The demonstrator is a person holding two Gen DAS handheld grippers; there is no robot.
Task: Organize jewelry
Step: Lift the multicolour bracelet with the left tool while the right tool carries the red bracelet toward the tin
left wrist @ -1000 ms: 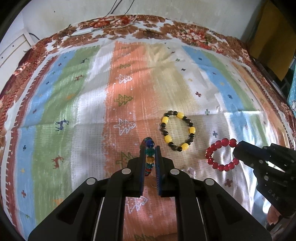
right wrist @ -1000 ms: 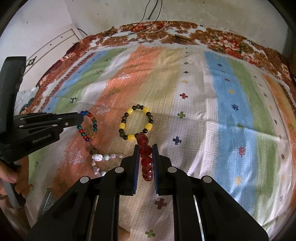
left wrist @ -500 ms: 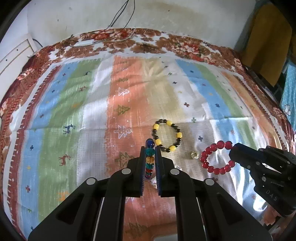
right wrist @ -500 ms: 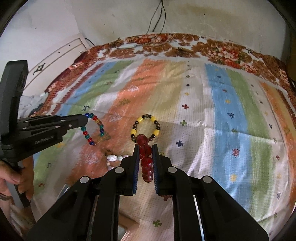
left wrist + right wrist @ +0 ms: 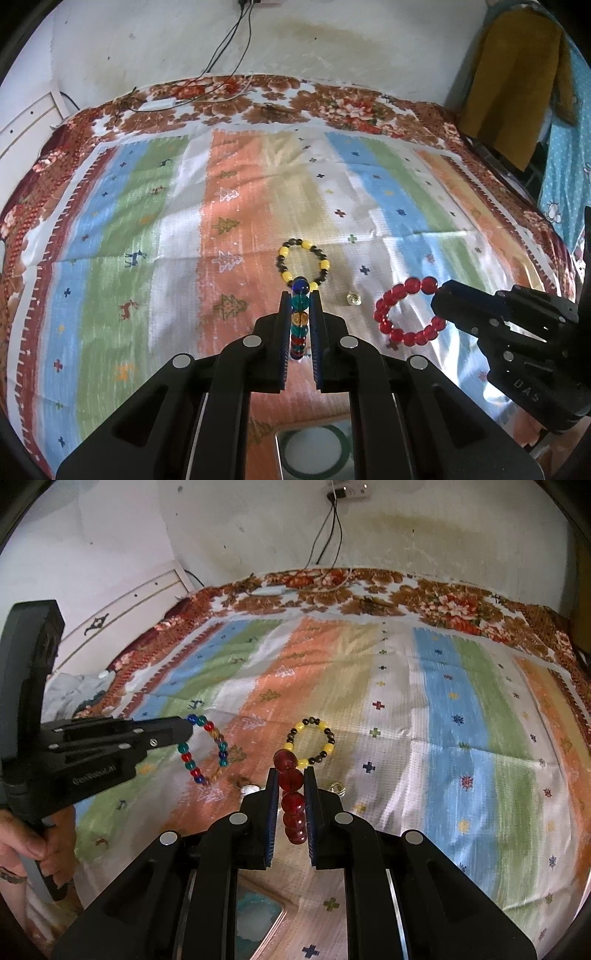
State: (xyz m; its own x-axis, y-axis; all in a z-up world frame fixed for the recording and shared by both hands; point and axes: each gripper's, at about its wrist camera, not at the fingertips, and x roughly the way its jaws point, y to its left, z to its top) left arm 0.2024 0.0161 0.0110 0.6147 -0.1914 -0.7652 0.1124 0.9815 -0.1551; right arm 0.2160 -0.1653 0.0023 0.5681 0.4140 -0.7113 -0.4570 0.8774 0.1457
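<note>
Left tool (image 5: 300, 306), clamped on a multicoloured bead bracelet (image 5: 300, 314) lifted off the cloth; right tool (image 5: 290, 786), clamped on a red bead bracelet (image 5: 291, 805), likewise raised; a small gold trinket (image 5: 353, 298) lying between them on the cloth; beyond, a yellow-and-dark bead bracelet (image 5: 303, 264) flat on a striped cloth (image 5: 147, 221) of blue, green, orange and white bands with small trees and deer; floral brown bedspread (image 5: 332, 107) bordering it; stained white wall (image 5: 332, 44) with dangling cables (image 5: 229, 40) behind; mustard garment (image 5: 517, 81) hanging at right.
</note>
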